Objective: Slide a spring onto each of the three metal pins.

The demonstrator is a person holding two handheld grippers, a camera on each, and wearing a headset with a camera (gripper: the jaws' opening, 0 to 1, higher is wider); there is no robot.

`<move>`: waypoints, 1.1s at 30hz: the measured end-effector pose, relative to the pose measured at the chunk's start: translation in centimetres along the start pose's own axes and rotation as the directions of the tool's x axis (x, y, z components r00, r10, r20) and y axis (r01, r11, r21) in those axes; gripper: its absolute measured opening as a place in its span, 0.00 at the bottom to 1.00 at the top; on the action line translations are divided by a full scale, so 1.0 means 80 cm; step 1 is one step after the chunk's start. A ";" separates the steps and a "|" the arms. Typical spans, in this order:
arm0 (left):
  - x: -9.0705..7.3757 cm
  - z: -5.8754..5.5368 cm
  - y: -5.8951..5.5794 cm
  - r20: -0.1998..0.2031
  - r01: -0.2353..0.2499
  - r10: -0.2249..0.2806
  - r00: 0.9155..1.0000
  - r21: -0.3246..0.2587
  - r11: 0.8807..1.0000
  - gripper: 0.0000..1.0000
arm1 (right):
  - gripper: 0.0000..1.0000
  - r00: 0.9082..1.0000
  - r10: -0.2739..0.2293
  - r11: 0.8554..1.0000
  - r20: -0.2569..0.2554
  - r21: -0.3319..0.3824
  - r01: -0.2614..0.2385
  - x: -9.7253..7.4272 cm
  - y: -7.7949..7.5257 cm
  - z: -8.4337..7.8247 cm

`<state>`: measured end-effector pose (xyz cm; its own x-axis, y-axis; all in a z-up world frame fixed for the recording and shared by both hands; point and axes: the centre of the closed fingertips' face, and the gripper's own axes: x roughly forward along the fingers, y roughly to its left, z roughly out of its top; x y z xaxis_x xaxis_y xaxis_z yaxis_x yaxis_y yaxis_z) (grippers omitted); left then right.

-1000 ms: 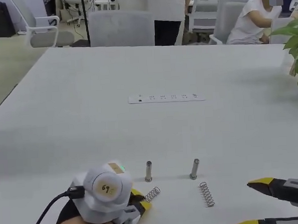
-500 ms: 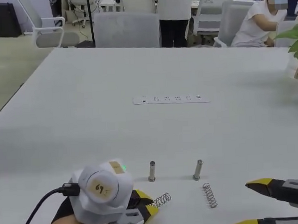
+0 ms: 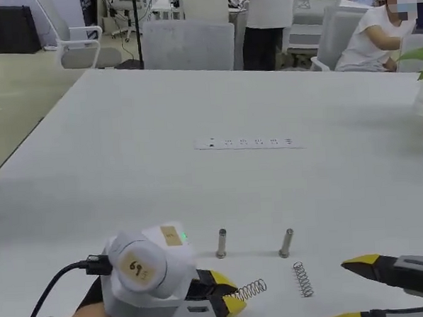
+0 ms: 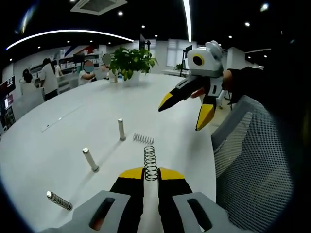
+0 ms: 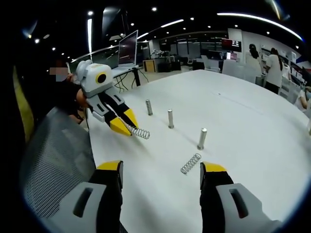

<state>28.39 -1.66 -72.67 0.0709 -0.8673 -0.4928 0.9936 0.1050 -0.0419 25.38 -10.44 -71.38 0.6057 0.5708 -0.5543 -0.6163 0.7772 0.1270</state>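
left tongs (image 4: 150, 174) are clamped on one end of a spring (image 4: 150, 160) that sticks straight out past the tips, over the white table (image 3: 127, 170) just short of the pin row. right tongs (image 5: 162, 170) are spread wide and hold nothing, with a loose spring (image 5: 191, 163) lying flat just ahead, beside the near pin (image 5: 202, 138). middle pin (image 5: 170, 118) is bare, far pin (image 5: 149, 107) already wears a coil.
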 end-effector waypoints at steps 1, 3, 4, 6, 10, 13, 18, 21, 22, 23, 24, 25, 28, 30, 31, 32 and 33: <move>0.000 0.001 -0.001 0.003 0.003 -0.003 1.000 0.003 1.000 0.03 | 0.62 1.000 0.004 1.000 -0.001 -0.002 -0.004 0.001 0.001 0.000; -0.001 0.004 -0.004 0.007 0.010 -0.011 1.000 0.007 1.000 0.03 | 0.62 1.000 0.009 1.000 -0.005 -0.010 -0.009 0.003 0.003 0.002; -0.002 0.006 -0.007 0.012 0.020 -0.020 1.000 0.009 1.000 0.03 | 0.61 1.000 0.012 1.000 -0.006 -0.011 -0.012 0.003 0.004 0.002; -0.003 0.008 -0.009 0.019 0.025 -0.025 1.000 0.014 1.000 0.03 | 0.60 1.000 0.020 1.000 -0.006 -0.018 -0.020 0.004 0.007 0.005; -0.005 0.016 -0.017 0.041 0.047 -0.048 0.998 0.025 0.999 0.03 | 0.58 0.999 0.034 0.999 -0.006 -0.028 -0.034 0.007 0.010 0.009; -0.006 0.020 -0.022 0.052 0.055 -0.056 0.997 0.034 0.998 0.03 | 0.57 0.999 0.045 0.998 -0.005 -0.035 -0.045 0.009 0.014 0.012; -0.008 0.025 -0.026 0.063 0.061 -0.064 0.996 0.046 0.997 0.03 | 0.50 0.997 0.075 0.995 -0.007 -0.059 -0.075 0.012 0.023 0.018; -0.010 0.029 -0.029 0.074 0.068 -0.071 0.995 0.050 0.996 0.03 | 0.44 0.995 0.095 0.993 -0.003 -0.069 -0.095 0.013 0.028 0.022; -0.010 0.030 -0.029 0.076 0.068 -0.072 0.995 0.053 0.996 0.03 | 0.43 0.995 0.097 0.993 -0.002 -0.070 -0.097 0.014 0.029 0.022; -0.010 0.030 -0.031 0.076 0.070 -0.074 0.994 0.055 0.996 0.03 | 0.40 0.994 0.108 0.991 -0.003 -0.074 -0.108 0.014 0.031 0.023; -0.010 0.031 -0.032 0.078 0.074 -0.079 0.994 0.058 0.996 0.03 | 0.38 0.994 0.111 0.991 -0.003 -0.076 -0.111 0.015 0.032 0.023; -0.010 0.031 -0.032 0.079 0.075 -0.080 0.994 0.061 0.995 0.03 | 0.36 0.992 0.125 0.989 -0.002 -0.078 -0.125 0.015 0.035 0.024; -0.011 0.033 -0.036 0.081 0.084 -0.089 0.993 0.068 0.994 0.03 | 0.31 0.990 0.140 0.986 -0.002 -0.086 -0.140 0.017 0.039 0.026; -0.011 0.035 -0.038 0.084 0.092 -0.098 0.992 0.072 0.993 0.03 | 0.30 0.988 0.157 0.983 -0.003 -0.091 -0.156 0.019 0.043 0.028; -0.011 0.035 -0.040 0.084 0.096 -0.102 0.991 0.075 0.993 0.03 | 0.30 0.986 0.168 0.981 -0.004 -0.094 -0.168 0.019 0.046 0.028; -0.011 0.035 -0.040 0.084 0.099 -0.105 0.991 0.076 0.992 0.03 | 0.29 0.985 0.174 0.980 -0.006 -0.099 -0.174 0.020 0.048 0.029; -0.011 0.035 -0.043 0.084 0.108 -0.115 0.990 0.079 0.991 0.03 | 0.28 0.984 0.177 0.979 -0.007 -0.103 -0.177 0.021 0.049 0.029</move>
<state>25.18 -2.64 -69.66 -0.0363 -0.9115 -0.4096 0.9993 -0.0283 -0.0257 25.12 -5.83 -69.89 0.4837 0.6975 -0.5287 -0.7619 0.6329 0.1379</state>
